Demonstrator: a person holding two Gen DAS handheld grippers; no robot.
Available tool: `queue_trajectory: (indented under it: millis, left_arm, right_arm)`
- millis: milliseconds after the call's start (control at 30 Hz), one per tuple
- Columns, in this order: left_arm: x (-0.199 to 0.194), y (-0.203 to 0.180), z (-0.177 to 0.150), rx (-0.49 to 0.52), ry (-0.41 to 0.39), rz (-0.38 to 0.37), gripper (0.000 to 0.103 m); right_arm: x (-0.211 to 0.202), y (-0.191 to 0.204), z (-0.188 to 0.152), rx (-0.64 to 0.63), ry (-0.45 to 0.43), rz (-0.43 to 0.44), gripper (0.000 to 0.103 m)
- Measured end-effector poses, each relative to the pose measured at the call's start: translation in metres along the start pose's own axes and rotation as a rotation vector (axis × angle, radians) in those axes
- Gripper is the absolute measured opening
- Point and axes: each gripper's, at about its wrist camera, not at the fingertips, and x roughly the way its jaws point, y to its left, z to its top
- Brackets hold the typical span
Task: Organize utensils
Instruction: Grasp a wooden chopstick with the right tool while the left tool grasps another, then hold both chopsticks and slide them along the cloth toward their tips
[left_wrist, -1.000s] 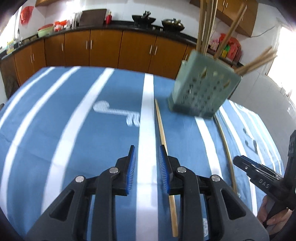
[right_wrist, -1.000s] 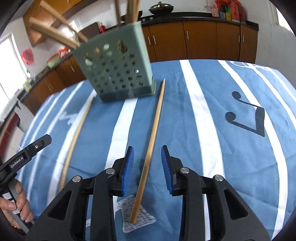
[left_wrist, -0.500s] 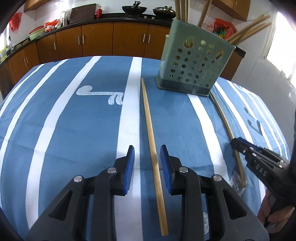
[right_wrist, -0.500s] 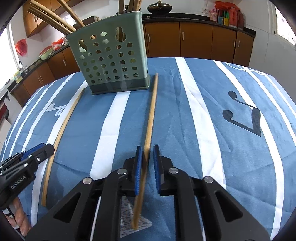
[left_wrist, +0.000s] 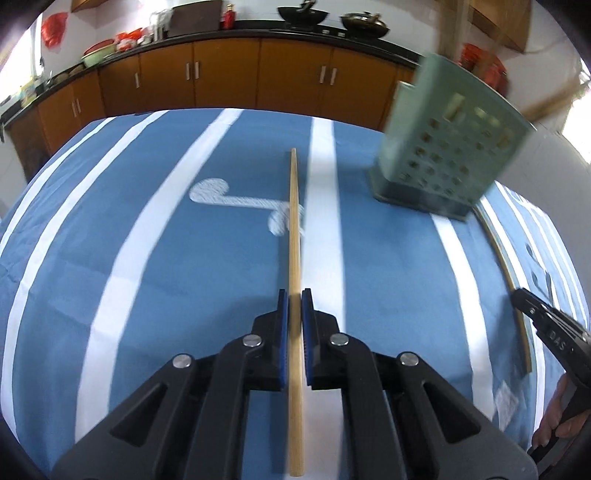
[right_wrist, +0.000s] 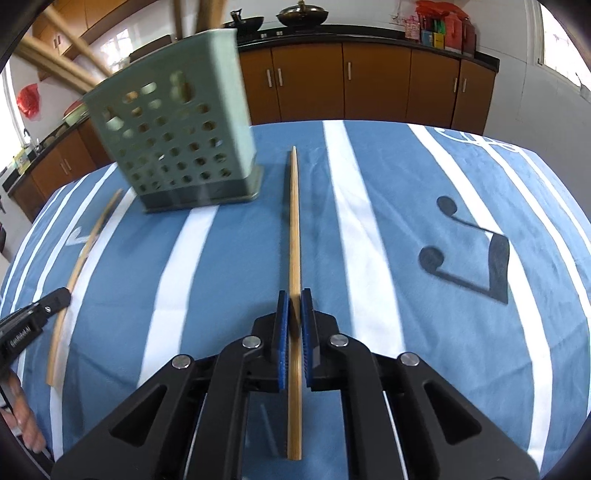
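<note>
My left claw (left_wrist: 294, 310) is clenched on a chopstick (left_wrist: 294, 229). Its long axis runs straight ahead along my fingers, over the striped cloth (left_wrist: 110, 221). My right claw (right_wrist: 294, 310) grips a second chopstick (right_wrist: 294, 229) in the same way. The green holder (left_wrist: 450, 155) stands ahead and to the right of the left claw, ahead and to the left of the right, with neither clearly nearer. I judge that each stick must be tipped upright before it can be dropped in.

"DAS" on right hand-held gripper (left_wrist: 554, 328).
</note>
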Motion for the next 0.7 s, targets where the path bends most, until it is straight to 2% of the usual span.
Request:
queue_trajectory:
  millis: [233, 333, 700]
  left_arm:
    - [0.012, 0.004, 0.018, 0.010, -0.005, -0.001, 0.010]
    - [0.008, 0.008, 0.015, 0.011, -0.004, -0.007, 0.014]
    - [0.001, 0.010, 0.002, 0.043, -0.028, -0.002, 0.015]
  right_arm:
    - [0.012, -0.010, 0.015, -0.002, -0.007, -0.001, 0.008]
    - [0.008, -0.013, 0.010, 0.004, 0.001, 0.017, 0.008]
    - [0.001, -0.009, -0.002, -0.036, -0.012, -0.002, 0.008]
